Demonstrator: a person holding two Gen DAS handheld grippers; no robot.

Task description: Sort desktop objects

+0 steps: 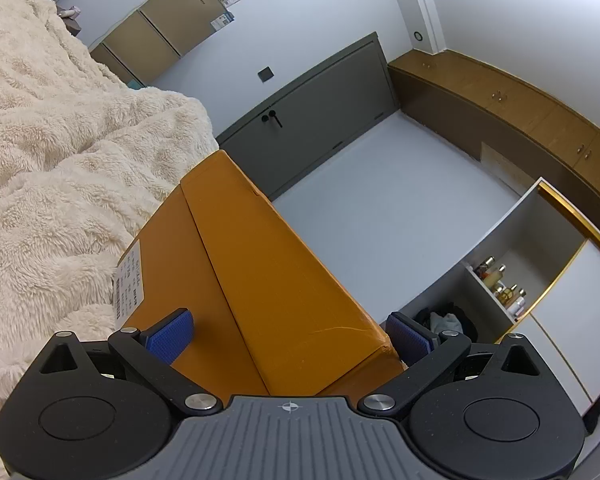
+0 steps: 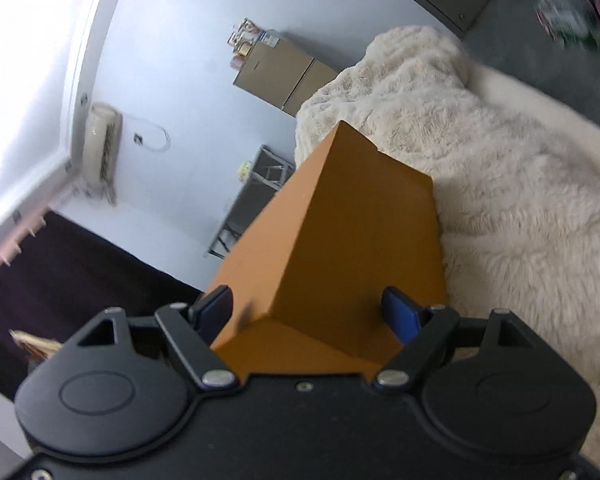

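Orange cardboard box (image 1: 260, 280) is carried w/ both grippers, one at each end, alongside the fluffy cream blanket (image 1: 52, 152). Left gripper (image 1: 288, 338): jaws clamped across box's end. Right gripper (image 2: 312, 312): jaws wide around opposite end, pads seem pressed on it. Two-end hold prob. because the box is long and would sag or twist otherwise.

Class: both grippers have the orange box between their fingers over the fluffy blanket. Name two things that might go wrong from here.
1. The right gripper is only loosely around a corner of the box; it could slip or twist.
2. Set on the soft, uneven blanket, the box may tip, as the left gripper also spans only its end.
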